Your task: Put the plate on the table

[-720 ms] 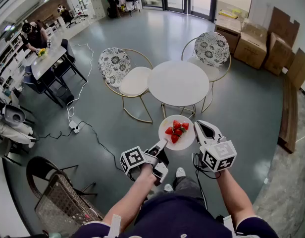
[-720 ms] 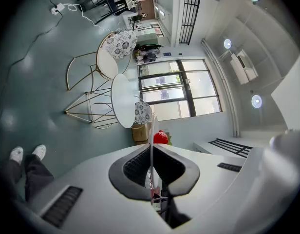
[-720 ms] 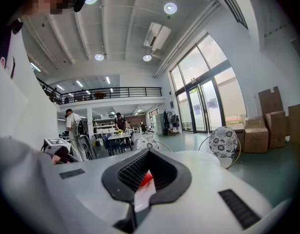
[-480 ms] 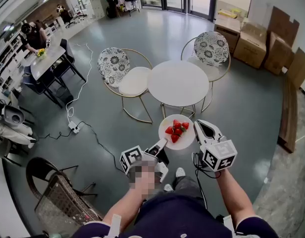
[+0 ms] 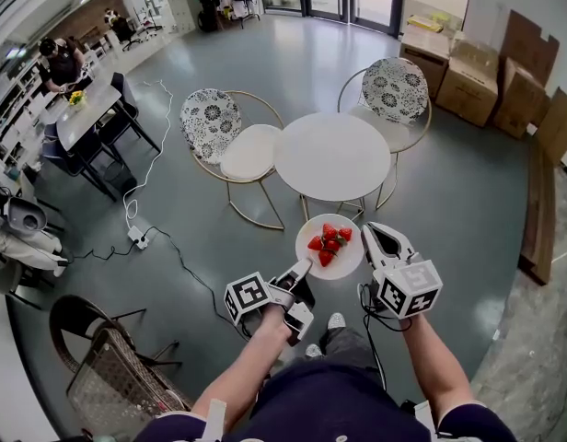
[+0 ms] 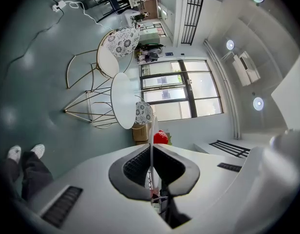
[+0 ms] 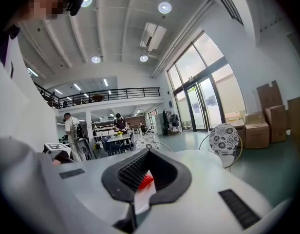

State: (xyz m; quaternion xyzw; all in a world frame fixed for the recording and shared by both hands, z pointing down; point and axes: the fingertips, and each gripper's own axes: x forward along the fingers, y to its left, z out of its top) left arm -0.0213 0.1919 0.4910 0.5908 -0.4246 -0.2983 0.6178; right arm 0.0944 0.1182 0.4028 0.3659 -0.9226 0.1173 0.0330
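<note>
A white plate with several strawberries on it hangs in the air above the grey floor, just short of the round white table. My left gripper is shut on the plate's near-left rim. My right gripper is shut on its right rim. In the left gripper view the plate's rim runs edge-on between the jaws of the left gripper, with a strawberry behind and the table beyond. In the right gripper view the plate's edge and a strawberry sit inside the right gripper.
Two patterned chairs stand at the table, one on the left and one at the back right. Cardboard boxes line the right wall. A wicker chair stands at the near left, and a cable crosses the floor.
</note>
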